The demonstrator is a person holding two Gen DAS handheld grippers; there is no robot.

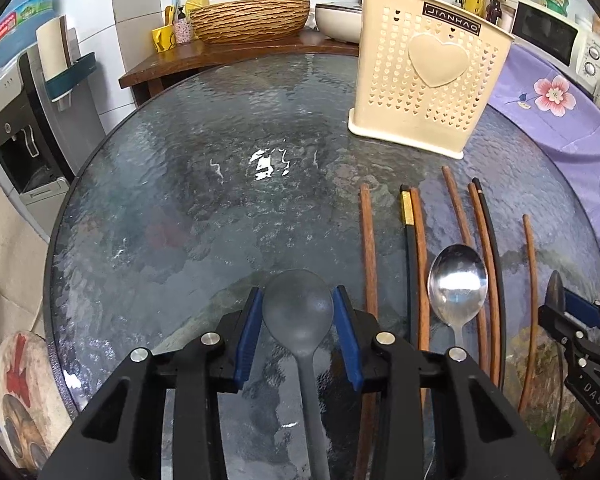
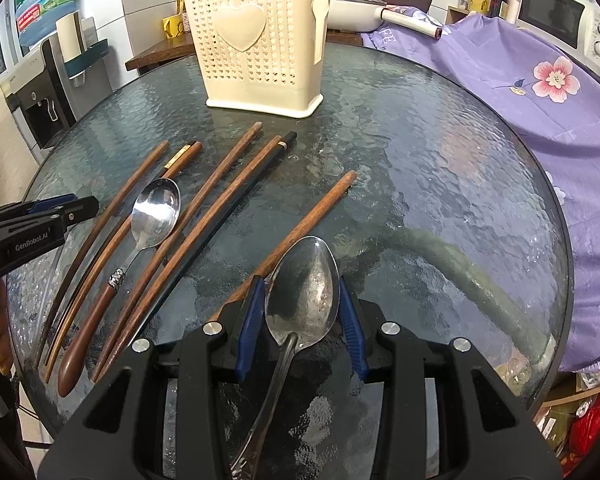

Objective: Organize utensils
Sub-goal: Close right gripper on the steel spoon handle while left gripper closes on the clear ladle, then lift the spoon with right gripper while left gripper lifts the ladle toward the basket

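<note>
Nearest in the left wrist view, the left gripper (image 1: 299,322) stands spread, its blue pads either side of the bowl of a grey plastic spoon (image 1: 300,312) without clearly pressing it; the spoon lies on the glass table (image 1: 160,200), bowl pointing far, handle running back toward the camera. In the right wrist view the right gripper (image 2: 302,314) is likewise parted around the bowl of a tarnished metal spoon (image 2: 304,296), bowl far, embossed handle running near; whether the pads touch the bowl cannot be told. The left tool's side reads "GenRobot.AI" there.

Just left of it, a wooden chopstick (image 2: 300,224) slants far-right. Further left lie a shiny spoon with a brown handle (image 2: 148,224), bowl far, and several wooden chopsticks (image 2: 204,208) and a black chopstick (image 2: 228,216), all angled near-left to far-right.

At the far side stands a cream perforated utensil holder (image 2: 256,44), upright, labelled "JIANHAO", with a raised heart. A purple floral cloth (image 2: 540,92) drapes right.
</note>
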